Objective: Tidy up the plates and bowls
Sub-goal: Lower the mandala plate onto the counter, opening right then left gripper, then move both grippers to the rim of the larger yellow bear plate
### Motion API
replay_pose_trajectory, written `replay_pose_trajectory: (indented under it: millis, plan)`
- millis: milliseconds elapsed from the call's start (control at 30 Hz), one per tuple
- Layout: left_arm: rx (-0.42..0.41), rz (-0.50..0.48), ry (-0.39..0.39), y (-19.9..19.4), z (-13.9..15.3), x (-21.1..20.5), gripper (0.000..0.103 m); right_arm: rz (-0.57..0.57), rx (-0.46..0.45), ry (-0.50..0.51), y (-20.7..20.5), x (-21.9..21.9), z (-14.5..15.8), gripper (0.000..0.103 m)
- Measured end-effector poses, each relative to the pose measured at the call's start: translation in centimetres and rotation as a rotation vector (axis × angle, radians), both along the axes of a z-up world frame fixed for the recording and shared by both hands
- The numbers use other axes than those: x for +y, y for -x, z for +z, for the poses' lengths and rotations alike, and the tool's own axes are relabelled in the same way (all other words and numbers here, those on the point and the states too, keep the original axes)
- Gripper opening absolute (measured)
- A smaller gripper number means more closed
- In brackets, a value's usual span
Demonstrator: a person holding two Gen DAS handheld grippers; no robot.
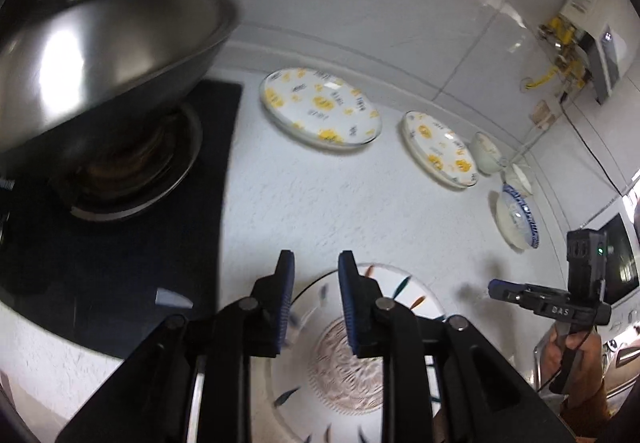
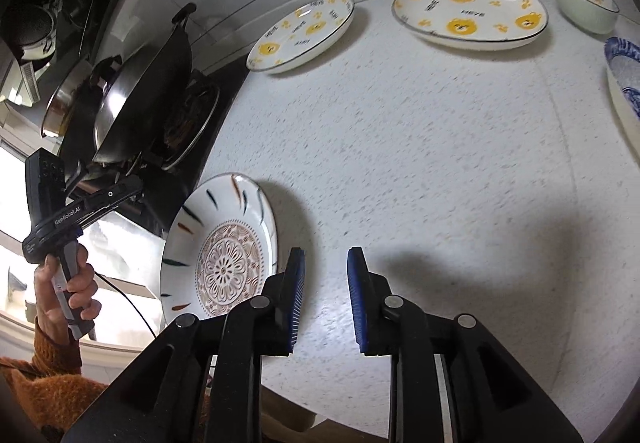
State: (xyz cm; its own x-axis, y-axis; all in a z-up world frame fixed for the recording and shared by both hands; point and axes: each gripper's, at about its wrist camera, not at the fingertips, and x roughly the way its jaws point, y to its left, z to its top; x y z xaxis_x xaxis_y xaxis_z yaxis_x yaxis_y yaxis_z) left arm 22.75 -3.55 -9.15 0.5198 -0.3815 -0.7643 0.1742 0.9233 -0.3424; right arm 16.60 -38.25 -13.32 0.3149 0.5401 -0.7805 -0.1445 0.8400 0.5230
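Note:
A patterned plate with a brown medallion lies on the white counter under my left gripper, which is open and empty above its far rim. The same plate shows left of my right gripper, which is open and empty over bare counter. Two yellow bear plates lie at the back; they also show in the right wrist view. A small white bowl, also in the left wrist view, and a blue-rimmed bowl sit at the right.
A steel wok sits on the black stove at the left. The tiled wall runs behind the counter. The white counter lies between the plates. The right gripper shows from outside in the left wrist view.

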Motion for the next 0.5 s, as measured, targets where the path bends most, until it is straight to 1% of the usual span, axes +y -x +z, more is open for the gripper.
replay_pose_trajectory:
  millis: [67, 133, 167, 200, 233, 267, 300, 333, 367, 433, 500]
  plan:
    - [-0.010, -0.032, 0.003, -0.8, 0.8, -1.8, 0.022, -0.021, -0.015, 0.005, -0.5, -1.3, 0.4, 0.028]
    - [-0.014, -0.049, 0.003, -1.7, 1.3, -3.6, 0.022, -0.041, -0.036, 0.008, -1.1, -2.9, 0.9, 0.040]
    - [-0.010, -0.063, -0.012, -2.3, 1.5, -4.7, 0.022, -0.051, -0.045, 0.008, -1.4, -3.6, 1.1, 0.043]
    - [-0.008, -0.070, -0.022, -2.7, 1.7, -5.5, 0.022, -0.063, -0.055, 0.007, -1.8, -4.5, 1.5, 0.050]
    - [-0.003, -0.078, -0.029, -3.3, 1.7, -6.3, 0.025, -0.074, -0.061, 0.006, -2.1, -5.2, 1.7, 0.061]
    - [0.005, -0.083, -0.034, -3.9, 1.8, -7.1, 0.046, -0.085, -0.069, 0.003, -2.5, -5.9, 2.0, 0.067]
    - [0.007, -0.081, -0.036, -4.1, 1.8, -7.6, 0.080, -0.092, -0.080, -0.003, -2.9, -6.6, 2.4, 0.075]
    - [0.007, -0.083, -0.037, -4.5, 1.9, -8.2, 0.092, -0.096, -0.090, -0.012, -3.2, -7.3, 2.7, 0.078]
    - [0.004, -0.092, -0.040, -5.0, 2.1, -9.1, 0.100, -0.099, -0.098, -0.020, -3.5, -7.9, 3.0, 0.080]
    - [0.001, -0.095, -0.046, -5.7, 2.3, -10.2, 0.100, -0.108, -0.119, -0.024, -4.4, -9.1, 3.7, 0.085]
    - [0.011, -0.092, -0.038, -6.9, 2.4, -11.2, 0.100, -0.112, -0.136, -0.018, -5.2, -10.0, 4.2, 0.085]
